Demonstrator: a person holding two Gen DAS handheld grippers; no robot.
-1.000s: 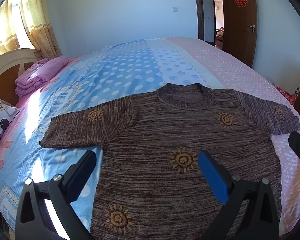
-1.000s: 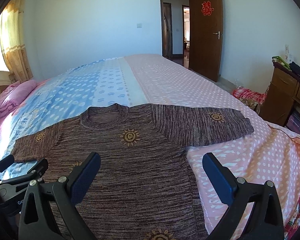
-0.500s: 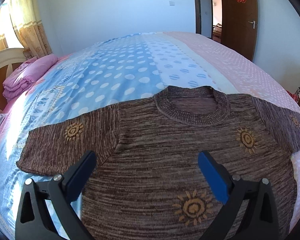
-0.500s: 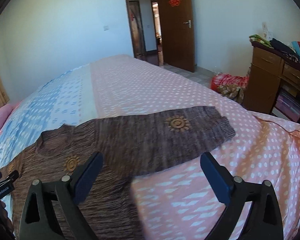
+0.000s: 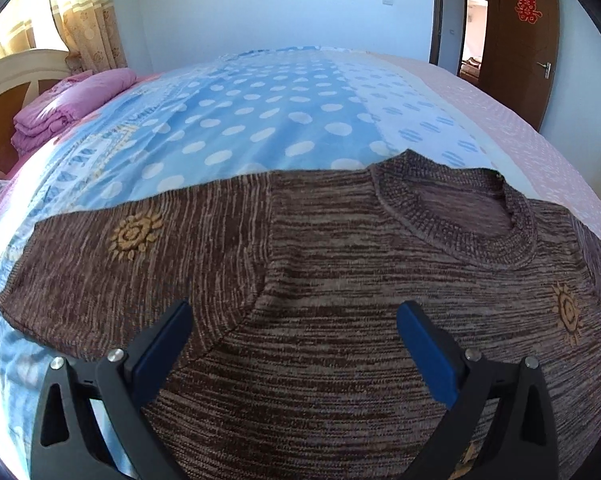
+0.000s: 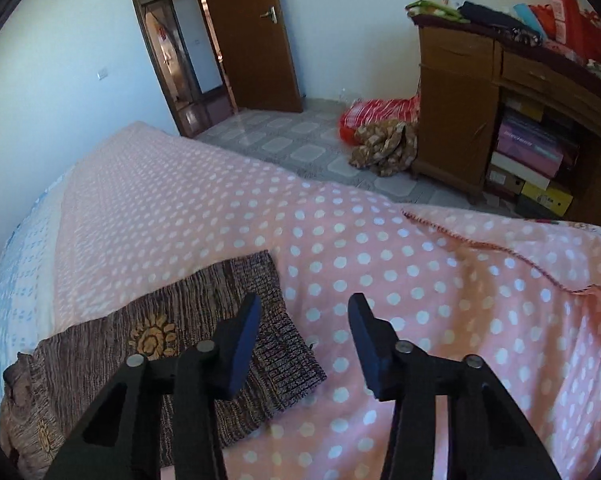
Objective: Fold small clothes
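Observation:
A brown knit sweater (image 5: 340, 280) with gold sun patterns lies flat, front up, on the bed. Its left sleeve (image 5: 112, 256) stretches out to the left. My left gripper (image 5: 296, 320) is open and empty, low over the sweater near the left armpit. In the right wrist view the right sleeve (image 6: 204, 340) lies on the pink dotted cover, its ribbed cuff (image 6: 288, 352) nearest. My right gripper (image 6: 304, 320) is open and empty, its left finger (image 6: 240, 340) over the cuff and its right finger over the bare cover.
The bed has a blue dotted cover (image 5: 260, 128) and a pink dotted cover (image 6: 420, 280). Folded pink bedding (image 5: 68, 104) lies by the headboard. A wooden cabinet (image 6: 480, 120), clothes on the floor (image 6: 380, 136) and an open door (image 6: 252, 40) lie beyond the bed's edge.
My left gripper moved forward and left toward the left shoulder. My right gripper swung right and down to the right sleeve cuff and its fingers narrowed, still open.

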